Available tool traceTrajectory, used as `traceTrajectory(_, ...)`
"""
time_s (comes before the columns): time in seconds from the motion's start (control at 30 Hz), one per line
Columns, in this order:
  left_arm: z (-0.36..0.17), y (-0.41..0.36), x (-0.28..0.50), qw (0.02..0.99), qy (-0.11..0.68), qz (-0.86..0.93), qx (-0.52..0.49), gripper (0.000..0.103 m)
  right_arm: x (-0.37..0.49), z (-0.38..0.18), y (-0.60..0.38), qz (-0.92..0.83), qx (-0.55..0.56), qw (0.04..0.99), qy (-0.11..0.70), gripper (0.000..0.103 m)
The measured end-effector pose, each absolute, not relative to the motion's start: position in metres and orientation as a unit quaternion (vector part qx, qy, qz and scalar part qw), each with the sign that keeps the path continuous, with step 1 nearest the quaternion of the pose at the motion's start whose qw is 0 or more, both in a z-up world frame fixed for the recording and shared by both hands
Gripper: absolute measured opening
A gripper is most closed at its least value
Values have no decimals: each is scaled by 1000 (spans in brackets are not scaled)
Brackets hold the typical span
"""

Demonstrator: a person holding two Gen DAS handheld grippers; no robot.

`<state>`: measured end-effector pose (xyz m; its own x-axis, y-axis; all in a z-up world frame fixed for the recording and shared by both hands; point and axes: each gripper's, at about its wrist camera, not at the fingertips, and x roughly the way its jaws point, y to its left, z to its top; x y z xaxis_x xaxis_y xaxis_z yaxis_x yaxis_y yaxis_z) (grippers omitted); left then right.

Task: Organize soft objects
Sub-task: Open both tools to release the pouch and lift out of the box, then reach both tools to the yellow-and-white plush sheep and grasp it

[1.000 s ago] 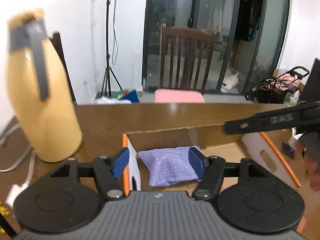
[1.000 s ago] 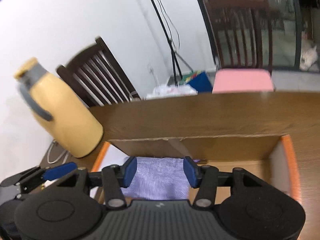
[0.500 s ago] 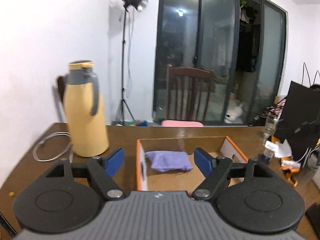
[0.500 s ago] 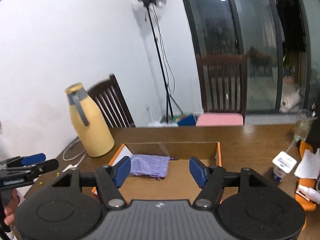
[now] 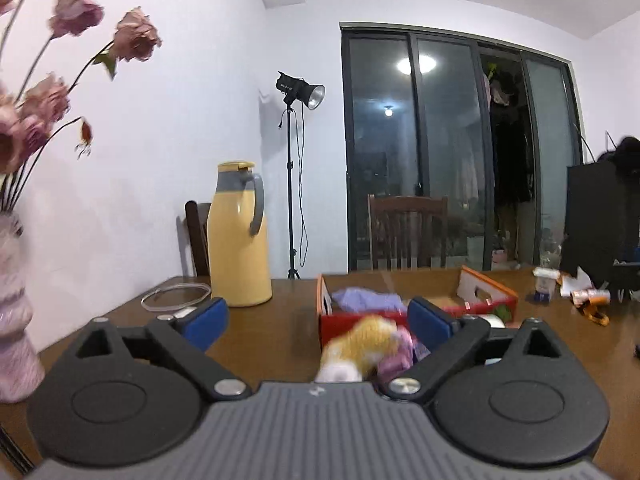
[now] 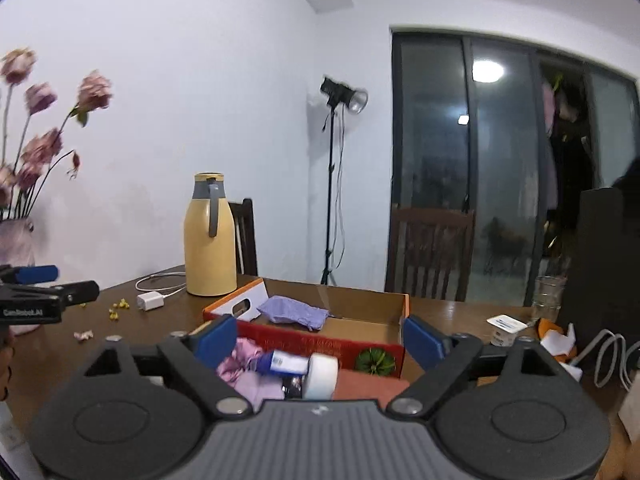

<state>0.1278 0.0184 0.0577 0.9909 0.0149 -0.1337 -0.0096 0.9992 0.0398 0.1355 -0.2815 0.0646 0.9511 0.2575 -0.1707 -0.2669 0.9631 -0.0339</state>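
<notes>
Left gripper (image 5: 318, 318) is spread wide with its jaws opening and nothing pinched between the blue pads; a second ago those pads bracketed the lilac cloth pouch (image 5: 366, 301) right inside the cardboard box (image 5: 486, 294), and now the view sits well back, with the pouch lying loose at the box's left end. Nearer than the box, a blurred orange-and-white plush toy (image 5: 360, 346) and a pink soft item (image 5: 396, 356) wait on the wooden table (image 5: 276, 332), right of the yellow thermos jug (image 5: 239, 236). Right gripper (image 6: 318, 336), in its own view, is likewise released, jaws opening and empty; it too has pulled away from the pouch (image 6: 294, 312), which rests in the far-left part of the box (image 6: 360, 308). Close in front lie pink cloth (image 6: 248, 364), a roll of white tape (image 6: 322, 374) and a small green pumpkin-like object (image 6: 376, 360). One soft item looks stowed, and the near pile judged next.
</notes>
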Motion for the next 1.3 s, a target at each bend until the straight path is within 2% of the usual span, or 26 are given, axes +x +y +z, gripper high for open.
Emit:
traceTrajectory(0.2,19,22,75,996,85,-1,-8,101,94,6,-261,130,-15,985,110,91)
traceTrajectory(0.3,12,16,69,995,94,-22,16,101,78,-11,-255,141,-14,982,121,91)
traceTrajectory(0.57,7,19,89,994,108,-11,2,101,96,-7,-250,139,-8,983,120,91)
traceTrajectory(0.8,2,23,140,990,140,-11,7,101,134,-5,-241,148,10,981,123,91)
traceTrajectory(1.0,-10,14,217,982,177,-17,61,101,183,-7,-221,169,14,975,147,91)
traceTrajectory(1.07,-11,15,240,979,197,-30,51,96,202,-7,-216,170,19,972,160,91)
traceTrajectory(1.13,-13,16,259,975,214,-42,42,81,220,-5,-213,174,32,970,167,90)
traceTrajectory(1.2,-17,18,276,970,236,-47,34,73,232,-5,-211,177,44,968,170,90)
traceTrajectory(1.27,-22,22,287,966,255,-43,19,72,241,-8,-208,181,48,967,175,89)
traceTrajectory(1.3,-25,24,291,963,268,-39,12,65,244,-9,-206,185,49,966,177,89)
